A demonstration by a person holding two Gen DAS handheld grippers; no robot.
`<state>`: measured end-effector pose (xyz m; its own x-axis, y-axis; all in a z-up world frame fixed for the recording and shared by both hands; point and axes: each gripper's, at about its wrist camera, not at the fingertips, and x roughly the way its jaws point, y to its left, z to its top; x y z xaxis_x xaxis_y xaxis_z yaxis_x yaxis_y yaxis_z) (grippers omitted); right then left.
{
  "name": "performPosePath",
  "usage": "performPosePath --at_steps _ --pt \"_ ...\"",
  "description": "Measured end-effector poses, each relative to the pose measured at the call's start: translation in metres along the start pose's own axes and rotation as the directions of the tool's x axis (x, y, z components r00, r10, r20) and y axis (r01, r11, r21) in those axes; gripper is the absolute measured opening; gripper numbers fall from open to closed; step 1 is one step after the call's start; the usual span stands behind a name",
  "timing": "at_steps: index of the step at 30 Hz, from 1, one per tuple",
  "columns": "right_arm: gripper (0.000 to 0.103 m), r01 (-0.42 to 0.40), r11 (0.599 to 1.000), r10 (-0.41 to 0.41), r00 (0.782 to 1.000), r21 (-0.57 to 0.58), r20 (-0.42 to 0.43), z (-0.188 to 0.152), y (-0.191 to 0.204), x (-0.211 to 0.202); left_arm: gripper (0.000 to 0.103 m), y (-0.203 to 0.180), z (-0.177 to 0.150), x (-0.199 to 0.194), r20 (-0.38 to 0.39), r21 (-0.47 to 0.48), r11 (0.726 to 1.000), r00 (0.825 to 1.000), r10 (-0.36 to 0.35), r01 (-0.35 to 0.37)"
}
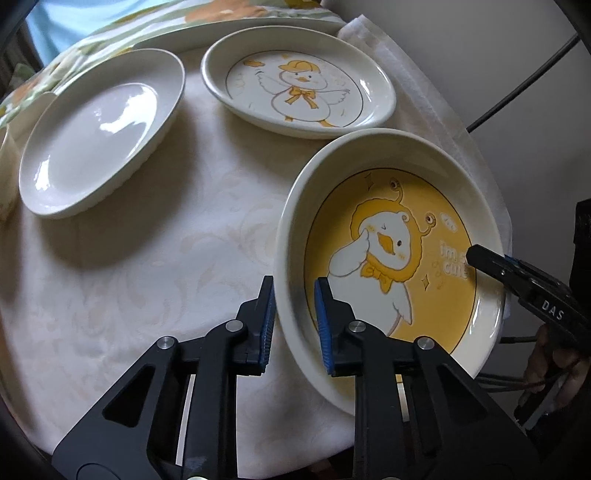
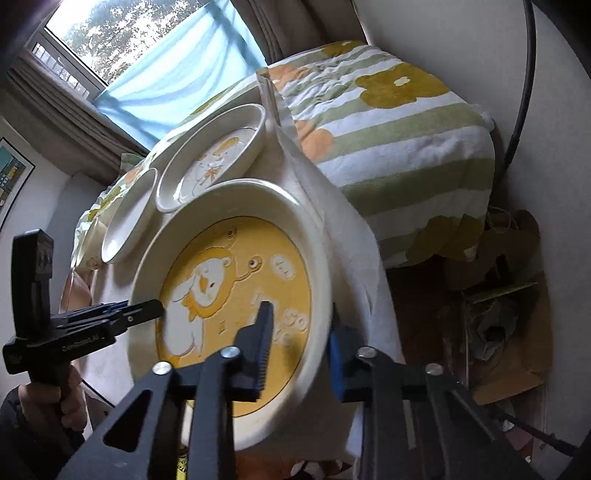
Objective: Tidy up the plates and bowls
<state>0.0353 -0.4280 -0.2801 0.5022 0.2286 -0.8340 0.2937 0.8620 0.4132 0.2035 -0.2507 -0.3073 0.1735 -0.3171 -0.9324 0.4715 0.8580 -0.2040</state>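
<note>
A yellow duck plate [image 1: 399,236] [image 2: 236,266] sits at the table's near right, tilted. My left gripper [image 1: 294,317] straddles its left rim, one finger outside and one inside, pads close against the rim. My right gripper [image 2: 300,343] straddles the opposite rim the same way; it also shows in the left wrist view [image 1: 484,258]. A white duck plate [image 1: 299,81] [image 2: 218,155] lies behind. A plain white plate [image 1: 99,129] [image 2: 129,218] lies at the left.
The table has a cream patterned cloth [image 1: 155,280]. A flowered green-striped blanket [image 2: 388,122] lies beyond it. A larger plate's rim [image 1: 236,29] shows at the back. Cardboard boxes [image 2: 498,295] stand on the floor at the right. A black cable [image 1: 524,85] hangs nearby.
</note>
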Motion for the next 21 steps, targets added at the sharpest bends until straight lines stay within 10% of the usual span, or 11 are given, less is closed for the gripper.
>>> performPosePath --at_steps 21 --pt "0.017 -0.05 0.979 0.044 0.998 -0.2 -0.034 0.011 0.042 -0.014 0.018 0.022 -0.019 -0.063 0.092 -0.072 0.996 0.994 0.064 -0.058"
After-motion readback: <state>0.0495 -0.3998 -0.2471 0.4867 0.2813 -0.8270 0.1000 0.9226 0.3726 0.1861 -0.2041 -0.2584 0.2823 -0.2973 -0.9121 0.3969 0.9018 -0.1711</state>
